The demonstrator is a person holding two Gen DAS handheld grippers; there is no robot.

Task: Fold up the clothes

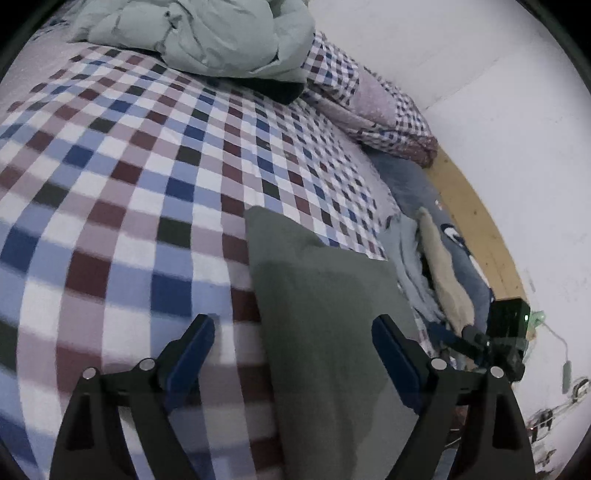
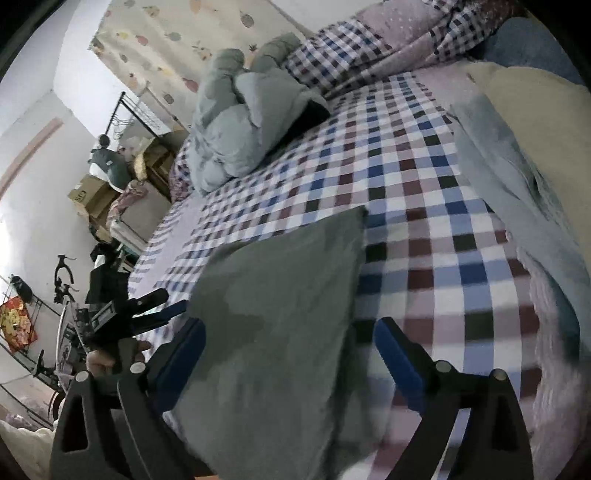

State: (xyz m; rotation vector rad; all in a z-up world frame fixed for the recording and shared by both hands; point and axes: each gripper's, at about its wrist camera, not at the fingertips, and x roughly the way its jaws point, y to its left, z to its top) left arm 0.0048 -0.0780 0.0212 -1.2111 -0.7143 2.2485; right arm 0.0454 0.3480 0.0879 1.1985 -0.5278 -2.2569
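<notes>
The grey-green garment (image 1: 332, 332) lies flat on the checked bedsheet (image 1: 140, 177), running from the middle of the left wrist frame down to its lower edge, its far corner poking up towards the centre. In the right wrist frame the same garment (image 2: 280, 314) fills the lower middle, broad and smooth, one corner reaching the centre. The left gripper (image 1: 293, 338) stands wide open with nothing held; its blue fingers (image 1: 192, 350) straddle the cloth's left edge, one over bare sheet, the other over the cloth. The right gripper (image 2: 290, 345) is wide open too, grasping nothing, the cloth stretching between its jaws and its right blue finger (image 2: 397, 360) over the checks just beside the cloth's edge. At the lower left of that frame the left gripper (image 2: 147, 310) shows again, held in a hand (image 2: 107, 360), tips near the cloth's left corner. In the left wrist frame the right gripper's black body (image 1: 506, 332) sits at the lower right. At the right of that frame, a heap of blue and beige clothes (image 1: 443, 266). At the top, a pale green quilt (image 1: 207, 33), bunched up, and beside it a checked pillow (image 1: 369, 99) against the white wall (image 1: 480, 74). Upper left of the right wrist frame: a fruit-print curtain (image 2: 162, 37) and cardboard boxes (image 2: 88, 192).
</notes>
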